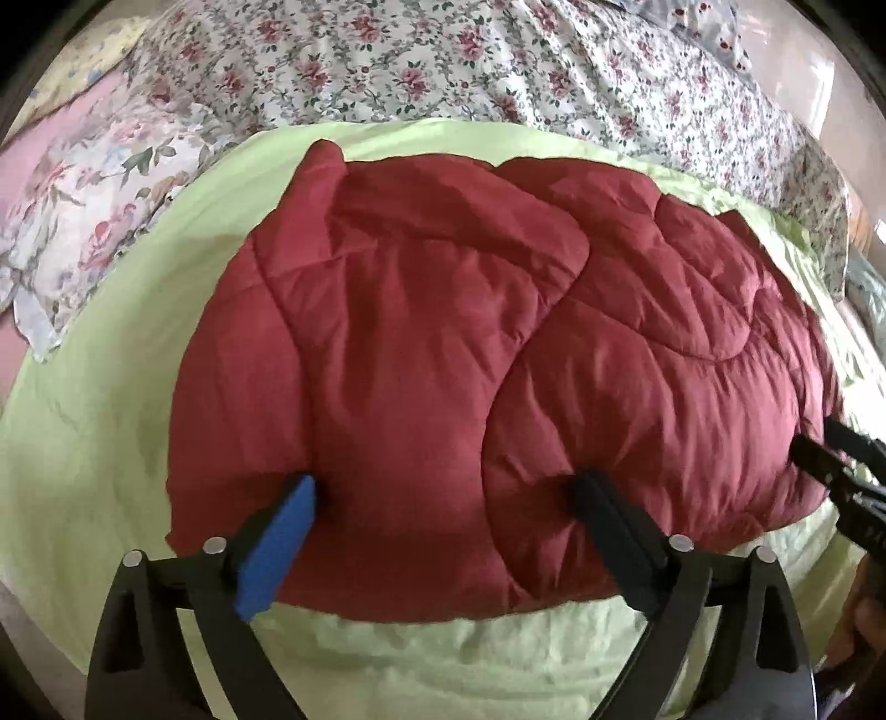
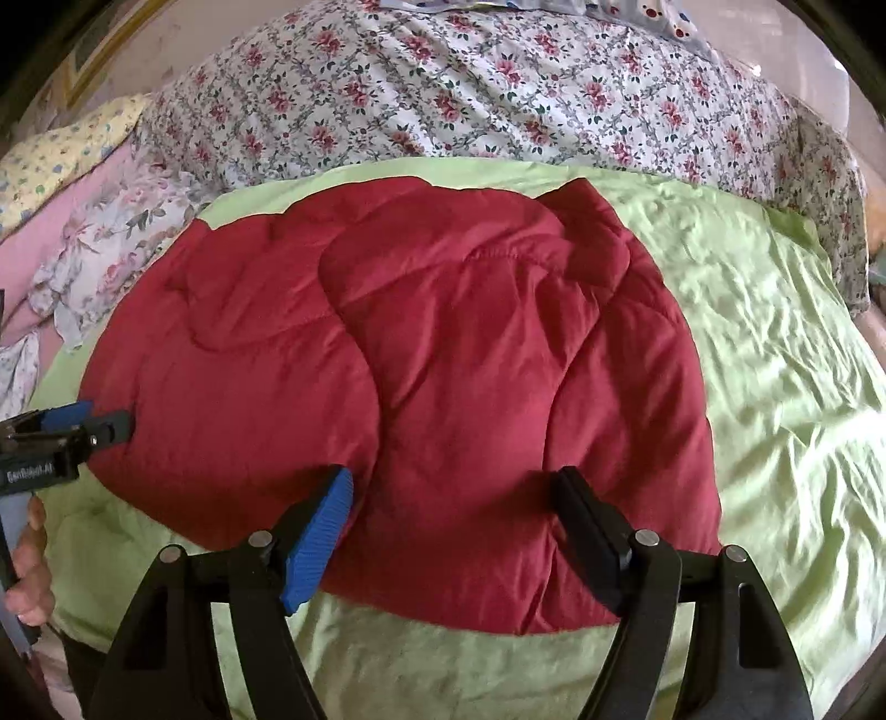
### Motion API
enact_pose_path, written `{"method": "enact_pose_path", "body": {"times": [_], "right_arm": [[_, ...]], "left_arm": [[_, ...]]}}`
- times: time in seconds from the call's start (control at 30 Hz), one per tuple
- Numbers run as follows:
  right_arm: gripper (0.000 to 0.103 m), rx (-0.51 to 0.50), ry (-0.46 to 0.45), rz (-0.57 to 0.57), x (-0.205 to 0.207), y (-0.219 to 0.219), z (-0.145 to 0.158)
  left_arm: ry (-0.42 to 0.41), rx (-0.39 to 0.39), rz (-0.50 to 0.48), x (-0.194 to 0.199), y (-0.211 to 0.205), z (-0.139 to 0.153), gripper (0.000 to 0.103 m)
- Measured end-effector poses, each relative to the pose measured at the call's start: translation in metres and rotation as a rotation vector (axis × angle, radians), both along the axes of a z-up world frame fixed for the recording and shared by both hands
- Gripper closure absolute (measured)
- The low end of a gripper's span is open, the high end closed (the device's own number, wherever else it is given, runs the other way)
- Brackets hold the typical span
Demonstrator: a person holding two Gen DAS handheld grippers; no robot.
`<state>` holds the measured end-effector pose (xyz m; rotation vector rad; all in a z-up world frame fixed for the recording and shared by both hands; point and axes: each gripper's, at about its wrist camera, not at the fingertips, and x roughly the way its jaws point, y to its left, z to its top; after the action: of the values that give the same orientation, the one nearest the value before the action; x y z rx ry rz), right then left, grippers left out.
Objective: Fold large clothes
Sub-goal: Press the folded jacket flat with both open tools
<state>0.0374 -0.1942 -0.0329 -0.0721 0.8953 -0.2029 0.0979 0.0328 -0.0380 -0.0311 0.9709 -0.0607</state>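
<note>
Two grippers stand over a folded dark red quilted garment [image 1: 470, 343] that lies bunched in the middle of a pale green sheet [image 1: 111, 443].

At the far left of the right wrist view, a hand [image 2: 27, 576] holds the left gripper [image 2: 111, 421], whose black body bears small white lettering too blurred to read with certainty. In its own view the left gripper [image 1: 443, 487] has its jaws spread wide, the blue pad [image 1: 277, 548] and the black finger [image 1: 614, 526] both resting against the near edge of the red padding without pinching it. To its right, the right gripper [image 2: 454, 487] is likewise parted, blue pad [image 2: 321, 537] on one side and black finger [image 2: 592, 531] on the other, tips against the garment's near edge and nothing clamped between them. It also shows as a dark shape at the right edge of the left wrist view [image 1: 830, 465].

Around the garment, a crumpled pastel floral cloth [image 1: 83, 221] sits at the left on a pink sheet [image 1: 66, 122], with a yellow patterned pillow [image 2: 61, 149] behind. Across the back runs a white bedcover with red roses [image 2: 470, 94], and a pale blue printed cloth [image 2: 664, 22] lies at the far top right. The green sheet is wrinkled to the right of the garment. The surface is a bed; a pale wall [image 2: 183, 39] shows behind it.
</note>
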Motion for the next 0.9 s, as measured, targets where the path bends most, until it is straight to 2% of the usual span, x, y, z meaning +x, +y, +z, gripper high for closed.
{"method": "enact_pose_path", "body": {"times": [0.1, 0.27, 0.47, 0.63, 0.67, 0.77, 0.9], "right_arm": [[0.02, 0.018, 0.006, -0.017, 0.009, -0.011, -0.004], [0.015, 0.054, 0.005, -0.034, 0.02, -0.022, -0.01], [0.012, 0.087, -0.014, -0.054, 0.023, -0.028, -0.015], [0.016, 0.06, -0.048, -0.07, 0.015, -0.016, 0.001], [0.019, 0.052, -0.066, -0.061, 0.012, -0.011, 0.007], [0.019, 0.036, -0.098, -0.026, 0.012, 0.002, 0.016], [0.017, 0.012, -0.043, -0.025, 0.03, 0.003, -0.001]], "left_arm": [[0.003, 0.005, -0.007, 0.011, -0.001, -0.008, 0.0], [0.002, -0.011, -0.001, 0.027, 0.0, -0.016, 0.0], [-0.01, 0.004, 0.007, 0.034, -0.002, -0.024, 0.0], [-0.011, 0.016, 0.014, 0.035, -0.006, -0.026, 0.0], [-0.011, 0.016, 0.016, 0.035, -0.006, -0.026, 0.0], [-0.014, 0.02, 0.02, 0.035, -0.007, -0.026, 0.0], [-0.014, 0.023, 0.022, 0.034, -0.007, -0.026, 0.0]]}}
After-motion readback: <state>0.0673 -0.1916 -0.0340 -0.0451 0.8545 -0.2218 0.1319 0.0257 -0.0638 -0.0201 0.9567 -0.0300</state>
